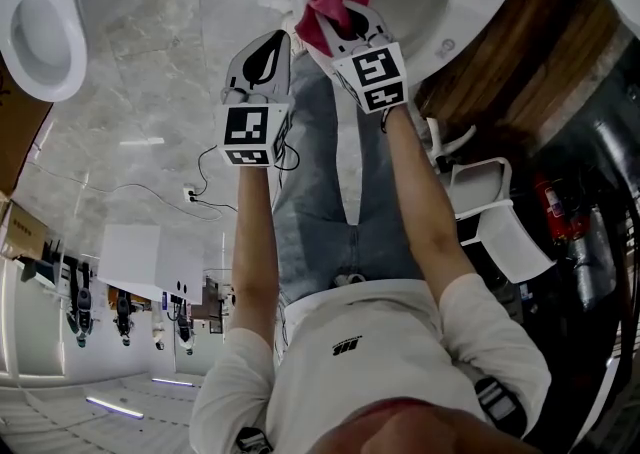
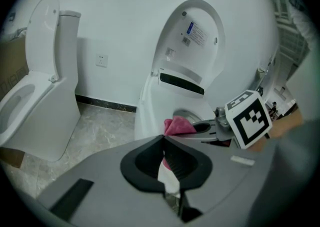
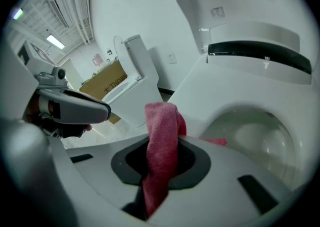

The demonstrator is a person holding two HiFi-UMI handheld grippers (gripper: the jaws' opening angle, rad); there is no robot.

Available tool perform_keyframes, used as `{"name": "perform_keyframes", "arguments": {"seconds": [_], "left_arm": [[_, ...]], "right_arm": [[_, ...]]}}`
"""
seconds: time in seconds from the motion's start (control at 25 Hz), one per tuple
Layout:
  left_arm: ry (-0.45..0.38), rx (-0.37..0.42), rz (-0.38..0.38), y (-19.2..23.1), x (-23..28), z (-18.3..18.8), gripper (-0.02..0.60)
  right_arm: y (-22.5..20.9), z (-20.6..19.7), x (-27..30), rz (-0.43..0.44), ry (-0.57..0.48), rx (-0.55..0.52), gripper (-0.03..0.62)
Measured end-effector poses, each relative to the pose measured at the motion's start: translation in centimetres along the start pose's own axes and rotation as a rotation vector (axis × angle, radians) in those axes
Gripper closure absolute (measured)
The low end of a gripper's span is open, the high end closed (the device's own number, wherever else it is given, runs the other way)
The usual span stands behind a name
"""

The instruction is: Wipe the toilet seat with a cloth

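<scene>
R gripper (image 1: 338,27) is clenched on the pink cloth (image 3: 161,126), held at the near rim of the toilet (image 3: 215,106), lid up. L gripper (image 2: 163,139) is just beside, jaws pressed together w/ nothing between. A 2nd toilet (image 2: 35,96) stands at left. The cardboard box (image 3: 107,87) is partly hidden behind it. Cloth-to-rim contact is not visible.

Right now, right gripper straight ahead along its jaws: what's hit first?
Probably the toilet rim, just left of the bowl; the pink cloth clamped in the right gripper would touch first. Depth unclear.
</scene>
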State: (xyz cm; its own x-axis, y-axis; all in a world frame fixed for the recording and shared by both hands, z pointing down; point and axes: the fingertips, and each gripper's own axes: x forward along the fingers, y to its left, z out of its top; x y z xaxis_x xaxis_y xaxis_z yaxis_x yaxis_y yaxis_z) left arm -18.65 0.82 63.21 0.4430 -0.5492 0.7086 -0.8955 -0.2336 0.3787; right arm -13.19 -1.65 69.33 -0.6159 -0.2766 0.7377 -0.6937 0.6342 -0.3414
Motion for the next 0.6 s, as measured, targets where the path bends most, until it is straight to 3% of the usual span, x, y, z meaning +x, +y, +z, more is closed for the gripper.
{"name": "perform_keyframes", "arguments": {"seconds": [0.6], "left_arm": [[-0.019, -0.016, 0.012, -1.5, 3.3, 4.1, 0.571]], "right_arm": [[-5.1, 6.2, 1.9, -0.028, -0.07, 0.017, 0.546]]}}
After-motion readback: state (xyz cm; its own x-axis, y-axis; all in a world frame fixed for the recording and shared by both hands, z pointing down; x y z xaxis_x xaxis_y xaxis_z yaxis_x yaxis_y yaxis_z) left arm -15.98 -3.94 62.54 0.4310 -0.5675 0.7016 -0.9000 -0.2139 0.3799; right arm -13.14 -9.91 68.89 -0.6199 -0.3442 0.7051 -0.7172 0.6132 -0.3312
